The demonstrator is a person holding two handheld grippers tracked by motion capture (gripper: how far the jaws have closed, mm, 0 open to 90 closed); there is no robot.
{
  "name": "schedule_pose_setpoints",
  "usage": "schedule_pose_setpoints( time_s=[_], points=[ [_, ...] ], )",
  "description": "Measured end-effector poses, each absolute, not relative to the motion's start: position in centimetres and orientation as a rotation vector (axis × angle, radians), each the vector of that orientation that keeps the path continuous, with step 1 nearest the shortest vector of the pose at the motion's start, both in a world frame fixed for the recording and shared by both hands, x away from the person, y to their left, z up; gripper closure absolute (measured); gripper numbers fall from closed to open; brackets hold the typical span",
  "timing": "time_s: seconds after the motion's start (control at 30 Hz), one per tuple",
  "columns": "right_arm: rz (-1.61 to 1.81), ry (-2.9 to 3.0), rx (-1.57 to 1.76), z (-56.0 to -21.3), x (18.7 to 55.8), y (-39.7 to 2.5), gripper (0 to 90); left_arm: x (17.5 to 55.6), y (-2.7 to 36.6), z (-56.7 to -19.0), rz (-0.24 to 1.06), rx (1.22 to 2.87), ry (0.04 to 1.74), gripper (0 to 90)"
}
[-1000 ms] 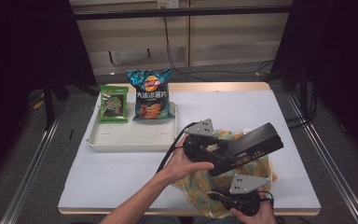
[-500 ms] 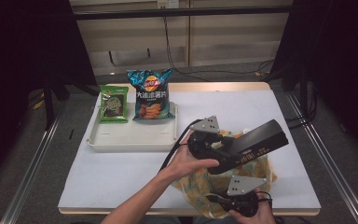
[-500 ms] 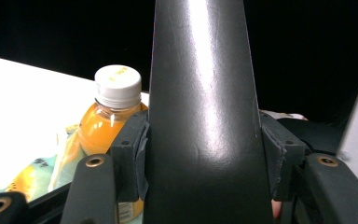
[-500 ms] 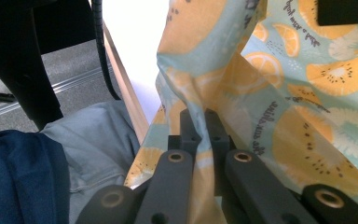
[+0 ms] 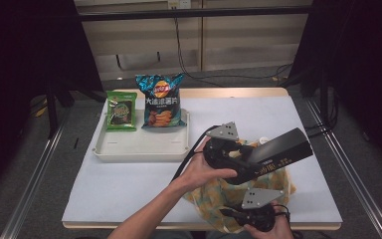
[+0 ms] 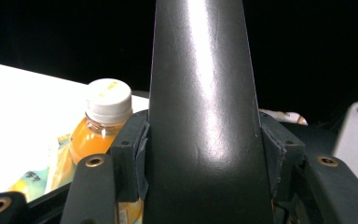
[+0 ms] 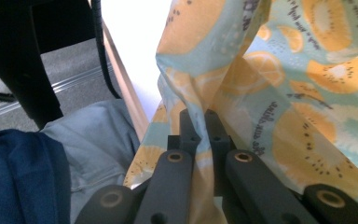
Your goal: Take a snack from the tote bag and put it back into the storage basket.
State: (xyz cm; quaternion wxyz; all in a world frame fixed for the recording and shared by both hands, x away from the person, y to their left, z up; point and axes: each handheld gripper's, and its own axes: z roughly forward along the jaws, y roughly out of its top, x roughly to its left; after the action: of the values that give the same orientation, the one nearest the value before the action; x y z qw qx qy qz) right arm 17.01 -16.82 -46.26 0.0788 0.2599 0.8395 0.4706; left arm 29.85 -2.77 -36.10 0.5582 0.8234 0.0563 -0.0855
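A long black box slants up to the right above a fruit-print cloth bag at the table's front right. My left gripper is shut on the box's lower end. In the left gripper view the box rises between the two pads. Just beyond the jaws stands an orange drink bottle with a white cap, with the bag's cloth around its base. My right gripper sits at the front edge, shut on the bag's cloth, which is pinched between the closed jaws.
A white tray at the back left holds a blue crisp bag and a small green packet. The table's front edge runs close beside the right gripper, with the person's lap below it.
The left gripper has carried the black box slightly to the right, over the bag. The right gripper has stayed put, holding the cloth.
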Motion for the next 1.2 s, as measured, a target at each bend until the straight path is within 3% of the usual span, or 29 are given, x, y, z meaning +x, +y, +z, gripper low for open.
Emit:
schedule_pose_setpoints(
  time_s=[0.37,0.67,1.07,1.2],
  points=[
    [1.429,2.388,0.867,-45.6,17.2,-18.3,89.9,29.3,-0.8,-37.4,-0.177,2.037,0.129,43.5],
    [1.392,2.326,0.944,-45.4,17.4,-19.1,90.0,28.7,0.6,-35.8,-0.157,2.092,0.112,43.5],
    [1.379,2.264,1.016,-45.2,17.5,-20.6,89.8,29.4,3.4,-36.4,-0.159,2.147,0.142,43.5],
    [1.397,2.26,1.004,-45.1,17.4,-20.7,84.5,29.7,4.5,-36.3,-0.142,2.158,0.134,43.5]
  ],
)
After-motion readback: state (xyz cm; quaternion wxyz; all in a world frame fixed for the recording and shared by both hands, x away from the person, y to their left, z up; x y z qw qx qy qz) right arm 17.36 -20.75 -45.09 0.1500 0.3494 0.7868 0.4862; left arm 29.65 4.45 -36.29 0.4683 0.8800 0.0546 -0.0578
